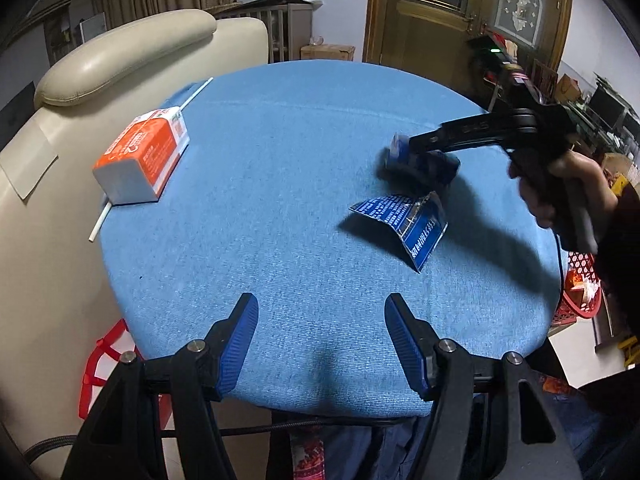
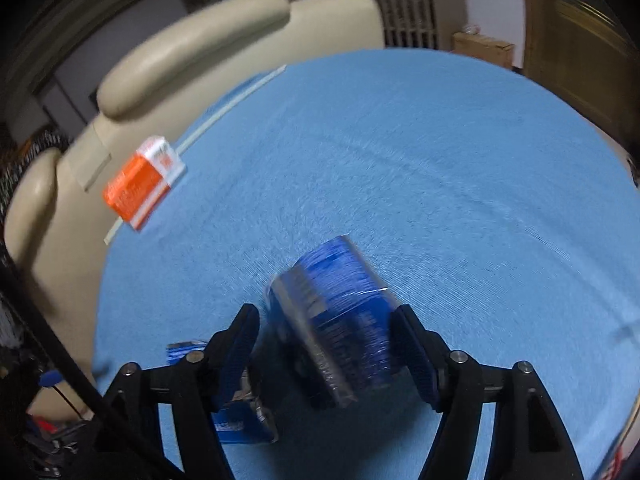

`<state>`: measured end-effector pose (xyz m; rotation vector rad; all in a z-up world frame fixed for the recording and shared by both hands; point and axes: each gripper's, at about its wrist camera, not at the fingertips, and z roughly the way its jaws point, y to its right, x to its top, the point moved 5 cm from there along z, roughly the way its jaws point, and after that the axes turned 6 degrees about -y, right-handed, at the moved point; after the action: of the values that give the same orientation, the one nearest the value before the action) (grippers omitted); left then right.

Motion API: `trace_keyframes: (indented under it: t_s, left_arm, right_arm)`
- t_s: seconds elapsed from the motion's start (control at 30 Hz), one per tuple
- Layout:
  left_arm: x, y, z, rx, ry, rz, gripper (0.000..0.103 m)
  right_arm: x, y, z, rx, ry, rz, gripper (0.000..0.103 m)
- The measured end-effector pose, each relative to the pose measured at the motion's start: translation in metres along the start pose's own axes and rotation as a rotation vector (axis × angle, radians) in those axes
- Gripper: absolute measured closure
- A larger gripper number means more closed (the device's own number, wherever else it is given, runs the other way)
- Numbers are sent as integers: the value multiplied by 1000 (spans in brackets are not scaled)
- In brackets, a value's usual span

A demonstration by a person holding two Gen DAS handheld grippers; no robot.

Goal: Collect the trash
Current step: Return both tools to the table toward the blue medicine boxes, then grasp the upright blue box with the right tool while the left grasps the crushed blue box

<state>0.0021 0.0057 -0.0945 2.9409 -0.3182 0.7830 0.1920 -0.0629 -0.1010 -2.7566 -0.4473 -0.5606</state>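
Motion blur hid my right gripper's contact.

Crumpled blue foil packet sat between its jaws, grip unclear; left gripper gaped empty.

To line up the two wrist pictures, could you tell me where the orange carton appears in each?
Left wrist: orange carton at left, near the table's edge, lying on a white straw.
Right wrist: orange carton at left, blurred, same edge.
Shared landmark: the cream chair behind it.

Orange carton, flat blue wrapper, crumpled blue packet on the cloth.
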Motion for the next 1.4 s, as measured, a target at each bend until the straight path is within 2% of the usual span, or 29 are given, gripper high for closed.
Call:
trace_keyframes:
  t_s: [0.07,0.17,0.33,0.43,0.63,0.77,0.83,0.9,1.1,1.17,1.23,1.3,1.4]
  left_arm:
    - [0,2,1,3,-2,11,36]
    - [1,6,4,3,-14,24,36]
    - [3,15,4,13,-22,57,36]
    - [4,20,4,19,-23,75,36]
    - [9,30,3,37,-30,105,36]
    - [18,41,3,31,-21,129,36]
    - [25,47,6,20,-20,147,31]
    - [32,53,12,0,-20,162,30]
    - [54,75,49,-91,-128,231,27]
    - [57,76,59,-96,-173,198,27]
    - [62,75,63,-128,-175,136,27]
    - [68,73,67,-143,-183,64,27]
    - [76,73,75,-206,-237,-74,27]
  right_arm:
    - [0,-3,8,17,-26,-19,30]
    - [-2,-4,17,-8,-53,-31,30]
    - [-2,6,21,-21,-34,27,30]
    - [-7,19,18,-16,-1,80,52]
    - [-22,41,-4,61,69,238,53]
    - [-49,53,-31,133,126,348,53]
    - [-66,56,-42,153,144,383,53]
    - [-84,59,-53,182,161,421,53]
    - [-140,71,-88,212,207,492,53]
    - [-153,78,-94,222,212,519,53]
    - [-165,85,-100,219,215,535,53]
    - [-173,91,-100,222,210,549,53]
    - [-176,95,-95,235,214,575,53]
